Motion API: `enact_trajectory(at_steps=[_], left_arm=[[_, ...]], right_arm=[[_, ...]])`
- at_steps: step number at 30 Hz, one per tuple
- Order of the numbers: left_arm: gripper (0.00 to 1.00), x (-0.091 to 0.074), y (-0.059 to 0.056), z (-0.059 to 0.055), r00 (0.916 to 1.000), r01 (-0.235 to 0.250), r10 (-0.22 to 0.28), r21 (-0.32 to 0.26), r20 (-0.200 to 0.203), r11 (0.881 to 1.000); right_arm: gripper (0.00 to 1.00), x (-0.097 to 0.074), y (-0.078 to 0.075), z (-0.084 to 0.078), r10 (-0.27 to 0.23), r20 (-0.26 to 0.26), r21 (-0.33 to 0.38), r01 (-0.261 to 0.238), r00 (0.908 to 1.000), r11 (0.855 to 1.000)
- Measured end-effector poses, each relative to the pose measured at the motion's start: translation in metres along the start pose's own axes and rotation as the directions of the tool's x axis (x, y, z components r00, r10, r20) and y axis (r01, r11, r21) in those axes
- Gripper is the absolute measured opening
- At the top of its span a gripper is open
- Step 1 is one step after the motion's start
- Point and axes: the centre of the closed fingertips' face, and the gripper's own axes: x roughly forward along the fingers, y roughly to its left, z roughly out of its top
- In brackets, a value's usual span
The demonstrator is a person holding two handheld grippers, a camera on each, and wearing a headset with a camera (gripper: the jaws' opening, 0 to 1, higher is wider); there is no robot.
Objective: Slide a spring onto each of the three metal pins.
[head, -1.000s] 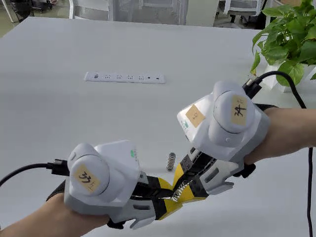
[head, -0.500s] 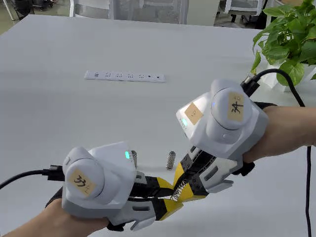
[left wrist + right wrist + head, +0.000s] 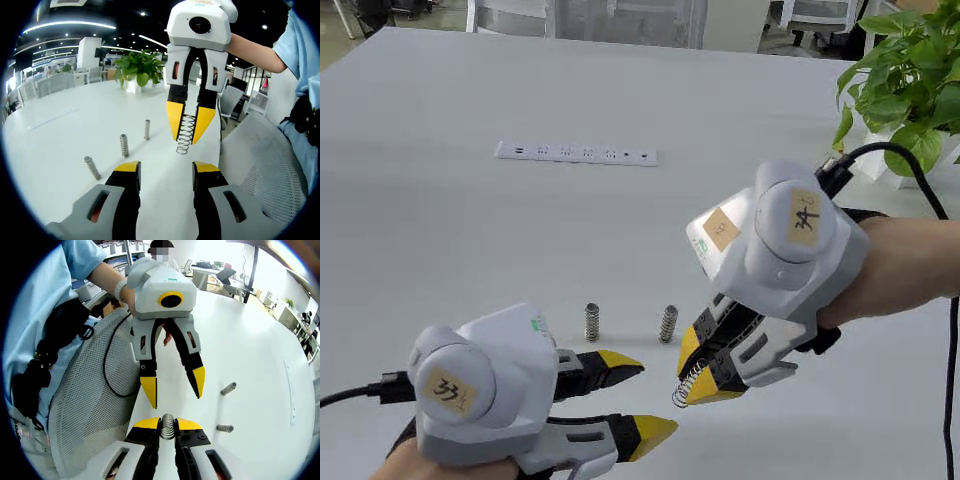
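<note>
We see the loose spring (image 3: 686, 381) pinched between the yellow tips of the right gripper (image 3: 705, 375), which are clenched on its upper coils. The rest of the spring sticks out past the tips, and it hangs in the air above the table (image 3: 470, 240). In the right gripper view the same spring shows end-on, wedged between that gripper's own two tips. In the left gripper view three pins stand upright in a row on the white top. The first pin (image 3: 92, 167) and the middle pin (image 3: 124, 145) each wear a spring. The bare pin (image 3: 147, 129) at the far end has none. The held spring sits near that bare pin, to its right in this view, and clear of it. In the head view the two dressed pins stand side by side, just beyond the grippers. The left gripper (image 3: 638, 397) faces the right one with its fingers released, spread wide and holding nothing. Its tips are close to the spring but apart from it. Farther up the table lies a white power strip (image 3: 575, 153), well apart from the pins. A potted plant (image 3: 900, 90) stands at the table's right edge. A black cable (image 3: 910, 180) runs from the back of the right gripper. A mesh chair (image 3: 85, 410) sits beside the table edge.
</note>
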Motion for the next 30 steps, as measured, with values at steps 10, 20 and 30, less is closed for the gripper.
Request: enact_trajectory(at_steps=[10,20,30], left_arm=[[0.70,-0.017,0.033,-0.008,0.9873,-0.156,0.157,-0.051,0.024,0.986],[0.80,-0.026,0.045,-0.017,0.9732,-0.227,0.229,-0.085,0.018,0.970],[0.99,-0.030,0.051,-0.027,0.9601,-0.279,0.280,-0.064,-0.001,0.958]], right_arm=[[0.07,0.001,-0.003,-0.012,-0.008,-0.017,0.016,0.008,0.9998,1.000],[0.07,0.000,-0.005,-0.024,-0.012,-0.029,0.034,0.013,0.9995,0.999],[0.07,-0.009,-0.015,-0.043,-0.047,-0.062,0.072,0.052,0.9970,0.996]])
